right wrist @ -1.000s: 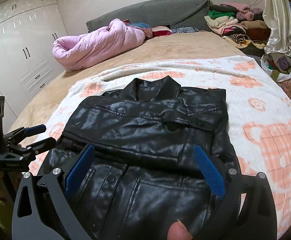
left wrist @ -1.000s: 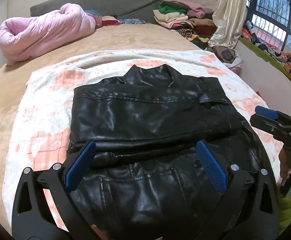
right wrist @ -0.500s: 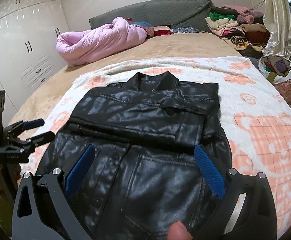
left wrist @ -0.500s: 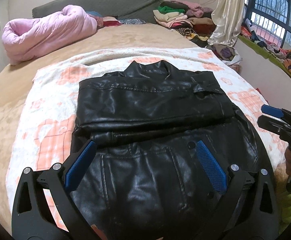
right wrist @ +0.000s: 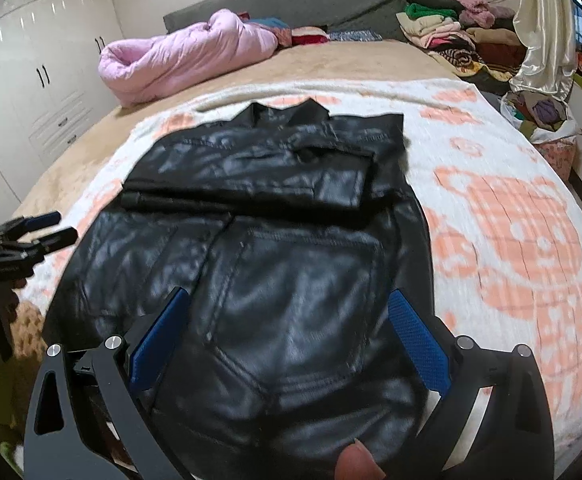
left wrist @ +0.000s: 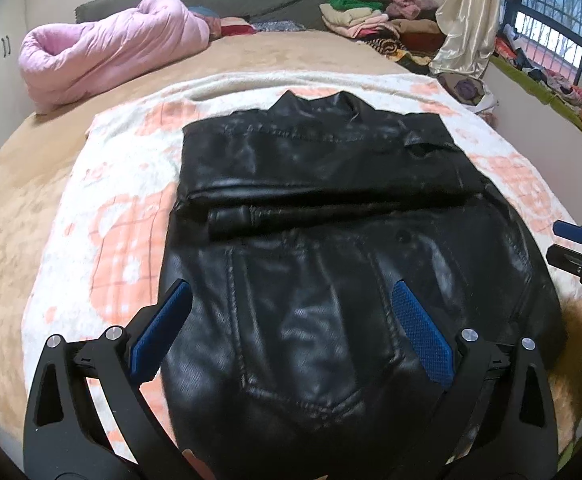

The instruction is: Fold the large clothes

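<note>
A black leather jacket lies flat on a white blanket with orange prints, collar away from me, both sleeves folded across its upper back. It also shows in the right wrist view. My left gripper is open and empty, over the jacket's lower part near the hem. My right gripper is open and empty, also over the lower part. The right gripper shows at the right edge of the left wrist view, and the left gripper at the left edge of the right wrist view.
The blanket covers a tan bed. A rolled pink duvet lies at the far left. Stacked clothes sit at the far right by a curtain. White wardrobes stand left. A bag of clothes sits right.
Both grippers have pulled back toward me from the folded sleeves to the jacket's hem end. The jacket itself has not moved.
</note>
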`<action>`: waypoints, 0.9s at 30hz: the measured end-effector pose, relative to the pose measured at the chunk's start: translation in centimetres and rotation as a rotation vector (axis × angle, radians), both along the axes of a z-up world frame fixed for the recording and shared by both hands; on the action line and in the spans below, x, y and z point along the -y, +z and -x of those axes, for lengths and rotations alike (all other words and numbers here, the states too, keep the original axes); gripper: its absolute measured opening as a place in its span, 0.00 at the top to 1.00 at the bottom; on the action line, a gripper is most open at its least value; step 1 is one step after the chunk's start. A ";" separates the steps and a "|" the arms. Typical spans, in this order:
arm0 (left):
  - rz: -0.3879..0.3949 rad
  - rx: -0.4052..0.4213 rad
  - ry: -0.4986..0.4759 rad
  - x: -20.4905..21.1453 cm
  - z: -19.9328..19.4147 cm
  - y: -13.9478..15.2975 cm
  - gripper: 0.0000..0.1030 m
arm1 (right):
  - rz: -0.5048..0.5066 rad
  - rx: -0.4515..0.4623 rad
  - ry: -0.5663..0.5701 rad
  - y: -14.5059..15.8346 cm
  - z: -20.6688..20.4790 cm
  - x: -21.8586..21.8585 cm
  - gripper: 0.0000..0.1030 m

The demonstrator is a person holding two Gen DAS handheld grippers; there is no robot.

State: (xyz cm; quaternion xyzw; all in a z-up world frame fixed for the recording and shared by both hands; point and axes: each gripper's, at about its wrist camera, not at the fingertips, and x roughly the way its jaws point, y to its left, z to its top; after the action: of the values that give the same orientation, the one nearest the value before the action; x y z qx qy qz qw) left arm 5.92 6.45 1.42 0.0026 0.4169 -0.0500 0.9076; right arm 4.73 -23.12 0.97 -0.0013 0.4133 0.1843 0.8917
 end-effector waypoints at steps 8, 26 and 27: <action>-0.020 -0.025 0.049 -2.1 1.9 -1.0 0.09 | 0.033 -0.045 -0.024 -1.8 1.6 1.5 0.04; 0.062 -0.144 0.123 -8.1 6.0 -5.5 0.09 | 0.073 -0.146 -0.048 -4.8 3.7 5.1 0.04; 0.071 -0.145 0.118 -8.1 6.1 -5.6 0.11 | 0.068 -0.157 -0.047 -5.1 3.9 5.4 0.04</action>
State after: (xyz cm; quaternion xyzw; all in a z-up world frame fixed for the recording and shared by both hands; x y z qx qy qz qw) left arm -0.19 14.58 -4.19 -0.0577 0.4788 -0.0111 0.8759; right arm 0.84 -28.54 -4.12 -0.0076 0.4878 0.1484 0.8602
